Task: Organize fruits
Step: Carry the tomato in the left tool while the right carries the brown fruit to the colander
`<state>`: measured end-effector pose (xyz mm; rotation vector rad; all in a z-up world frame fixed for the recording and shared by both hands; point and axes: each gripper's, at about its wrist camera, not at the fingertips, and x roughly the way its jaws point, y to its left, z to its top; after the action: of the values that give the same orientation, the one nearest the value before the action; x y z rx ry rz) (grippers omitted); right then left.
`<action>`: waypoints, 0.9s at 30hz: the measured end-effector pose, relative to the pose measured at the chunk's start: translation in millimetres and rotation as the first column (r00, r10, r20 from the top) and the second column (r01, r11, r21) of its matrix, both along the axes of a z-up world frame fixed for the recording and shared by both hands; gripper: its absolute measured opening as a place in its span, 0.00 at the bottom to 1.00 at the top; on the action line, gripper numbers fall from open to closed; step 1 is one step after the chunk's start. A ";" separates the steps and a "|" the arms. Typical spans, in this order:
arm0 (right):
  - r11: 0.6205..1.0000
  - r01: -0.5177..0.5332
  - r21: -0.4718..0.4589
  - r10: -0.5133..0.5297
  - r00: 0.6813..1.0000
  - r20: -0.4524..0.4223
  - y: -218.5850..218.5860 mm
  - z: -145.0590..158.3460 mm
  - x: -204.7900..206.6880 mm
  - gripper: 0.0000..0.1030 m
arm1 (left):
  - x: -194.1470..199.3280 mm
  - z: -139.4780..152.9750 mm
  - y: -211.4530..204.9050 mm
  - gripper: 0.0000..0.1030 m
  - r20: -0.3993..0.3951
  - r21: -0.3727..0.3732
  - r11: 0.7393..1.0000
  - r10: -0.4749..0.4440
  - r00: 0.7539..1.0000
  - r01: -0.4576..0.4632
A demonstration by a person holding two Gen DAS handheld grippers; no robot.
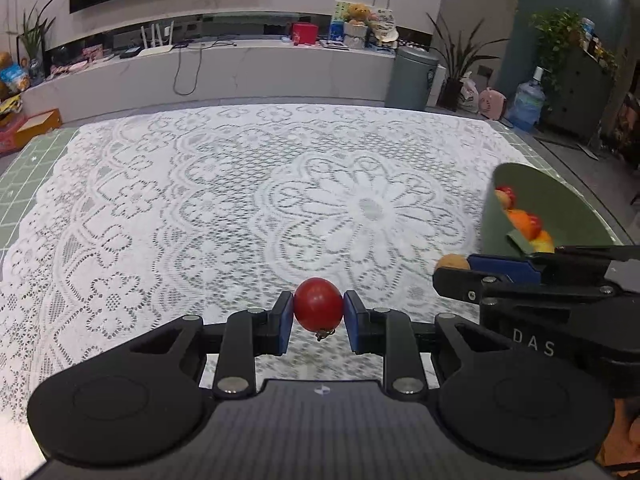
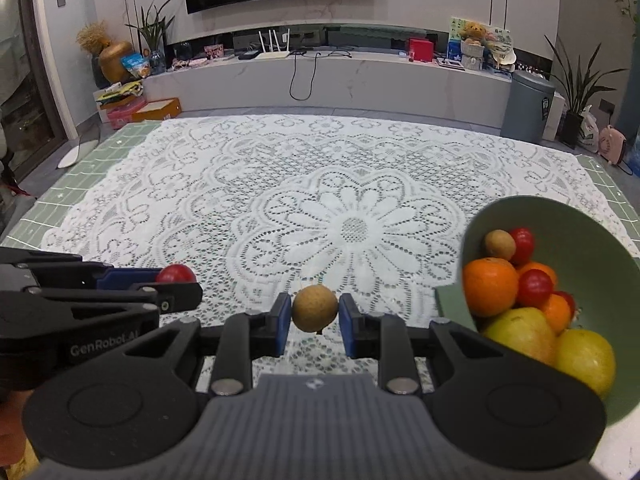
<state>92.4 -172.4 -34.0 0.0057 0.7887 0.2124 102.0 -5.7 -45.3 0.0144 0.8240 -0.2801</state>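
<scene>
Left hand-held gripper (image 1: 319, 312): clamped on a red cherry tomato (image 1: 319, 305), held above the lace tablecloth (image 1: 240, 200) on the table.
Right hand-held gripper (image 2: 314, 312): pinching a small round tan fruit (image 2: 314, 309) between its blue pads (image 2: 283, 312), just beside the left one.
Green bowl (image 2: 560, 220): at right, tilted, holding oranges (image 2: 490, 286), cherry tomatoes and yellow-green fruit.

Tomato (image 1: 319, 304): glossy red; round fruit (image 2: 314, 308): tan-brown, speckled; bowl (image 2: 560, 240): sage green, holding orange, red and yellow-green fruit; tablecloth (image 2: 280, 184): white lace, floral pattern; table (image 2: 100, 152): pale green, white grid lines; fingers (image 1: 355, 320): black with blue pads.
</scene>
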 end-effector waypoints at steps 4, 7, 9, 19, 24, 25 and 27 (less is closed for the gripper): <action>1.000 0.021 0.006 -0.021 1.000 0.003 -12.7 9.2 -14.0 0.22 | -8.8 13.3 -19.5 0.29 0.026 0.020 0.999 -0.044 0.999 0.044; 0.999 0.031 0.004 -0.031 0.999 0.008 -23.9 17.7 -25.7 0.22 | -13.1 24.5 -36.6 0.29 0.047 0.023 0.996 -0.083 0.995 0.082; 0.999 0.038 -0.004 -0.038 0.999 0.013 -31.5 23.7 -32.5 0.22 | -15.7 32.4 -49.7 0.29 0.060 0.027 0.993 -0.117 0.991 0.116; 0.996 0.089 -0.003 -0.088 0.995 0.048 -103.1 51.8 -50.1 0.22 | -18.0 57.8 -124.6 0.29 0.103 0.066 0.957 -0.287 0.952 0.281; 0.994 0.102 -0.048 -0.100 0.994 0.047 -139.8 55.0 -47.4 0.22 | -9.0 62.1 -159.1 0.29 0.107 0.080 0.931 -0.364 0.925 0.356; 0.994 0.100 -0.051 -0.098 0.994 0.044 -146.4 54.8 -45.6 0.22 | -6.1 62.1 -165.2 0.29 0.104 0.083 0.925 -0.378 0.920 0.370; 0.994 0.097 -0.049 -0.095 0.995 0.034 -160.7 53.6 -41.7 0.22 | -1.4 61.1 -175.9 0.29 0.094 0.088 0.915 -0.400 0.912 0.393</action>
<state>50.8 -333.1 19.6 -0.0079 0.7600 0.1009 100.7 -181.6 15.8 0.2622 0.7147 -0.6305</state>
